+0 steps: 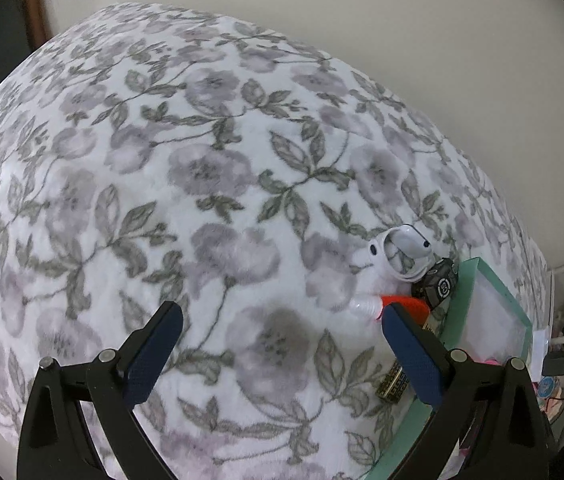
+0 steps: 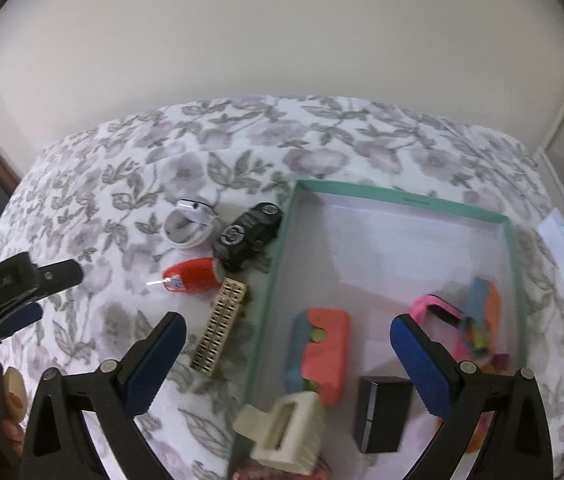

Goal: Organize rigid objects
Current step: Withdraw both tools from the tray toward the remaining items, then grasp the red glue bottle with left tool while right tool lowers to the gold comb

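Sorting is partway along, judging by the layout — four things sit on the floral bed (image 2: pixel 322 148) just left of the green box (image 2: pixel 402 199), several others already lie inside it. Both grippers are spread wide with nothing between the pads: right gripper (image 2: pixel 288 354) hovers over the box's near-left wall, left gripper (image 1: pixel 282 350) hangs over bare bedding with the pile off its right finger.

Outside the box: white round case (image 2: pixel 187 228), black car key (image 2: pixel 247 234), red tube (image 2: pixel 195 276) and gold comb (image 2: pixel 221 330) — key and tube look to be touching, comb just beside the box wall.

Go for the comb or the tube first, they're nearest you. The comb is long and thin, so close across its narrow width near the middle, or it'll likely swing. Bedding is soft — press down a little so the pads get under the edges. Lift clear of the box wall before moving across, and drop in the open far half, away from the orange block (image 2: pixel 324 356).
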Demonstrator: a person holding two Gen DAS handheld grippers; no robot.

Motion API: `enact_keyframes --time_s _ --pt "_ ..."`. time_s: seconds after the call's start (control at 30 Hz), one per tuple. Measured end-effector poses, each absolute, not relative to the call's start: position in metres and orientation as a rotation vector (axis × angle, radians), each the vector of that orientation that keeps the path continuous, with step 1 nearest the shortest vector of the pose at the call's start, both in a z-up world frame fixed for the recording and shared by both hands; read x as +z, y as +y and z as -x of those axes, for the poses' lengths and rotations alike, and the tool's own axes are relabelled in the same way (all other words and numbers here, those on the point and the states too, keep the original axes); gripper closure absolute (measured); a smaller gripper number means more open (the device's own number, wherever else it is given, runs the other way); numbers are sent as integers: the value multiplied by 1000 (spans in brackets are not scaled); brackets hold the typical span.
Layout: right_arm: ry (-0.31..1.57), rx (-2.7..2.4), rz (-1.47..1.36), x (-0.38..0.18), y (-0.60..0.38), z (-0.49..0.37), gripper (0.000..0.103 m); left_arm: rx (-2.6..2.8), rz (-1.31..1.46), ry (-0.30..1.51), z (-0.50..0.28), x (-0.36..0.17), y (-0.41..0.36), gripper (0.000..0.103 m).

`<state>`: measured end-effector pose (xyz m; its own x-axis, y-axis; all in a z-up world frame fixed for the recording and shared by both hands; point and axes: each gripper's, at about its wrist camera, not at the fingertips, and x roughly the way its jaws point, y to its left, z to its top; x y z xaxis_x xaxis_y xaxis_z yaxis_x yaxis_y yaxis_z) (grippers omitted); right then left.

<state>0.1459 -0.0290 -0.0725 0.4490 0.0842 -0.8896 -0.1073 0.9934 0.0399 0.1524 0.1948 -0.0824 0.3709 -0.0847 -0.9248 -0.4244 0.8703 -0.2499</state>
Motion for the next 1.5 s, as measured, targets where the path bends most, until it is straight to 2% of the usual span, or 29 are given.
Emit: enact_keyframes --time_s 0.33,0.67,0.97,1.3,1.5 --pt "1063 105 -35 -72 -48 -170 0 110 365 1238 -186 -110 144 3" --pt "1065 55 -153 -80 -88 -192 0 41 265 1213 -211 -129 95 3" --pt "1076 80 -157 -82 -83 -190 0 135 251 1215 -211 -139 118 3" --pt "1081 241 -25 -86 -27 -180 22 188 270 1268 -207 -144 154 3" --pt "1122 306 5 -98 -3 -178 39 164 229 1317 -195 -146 166 3"
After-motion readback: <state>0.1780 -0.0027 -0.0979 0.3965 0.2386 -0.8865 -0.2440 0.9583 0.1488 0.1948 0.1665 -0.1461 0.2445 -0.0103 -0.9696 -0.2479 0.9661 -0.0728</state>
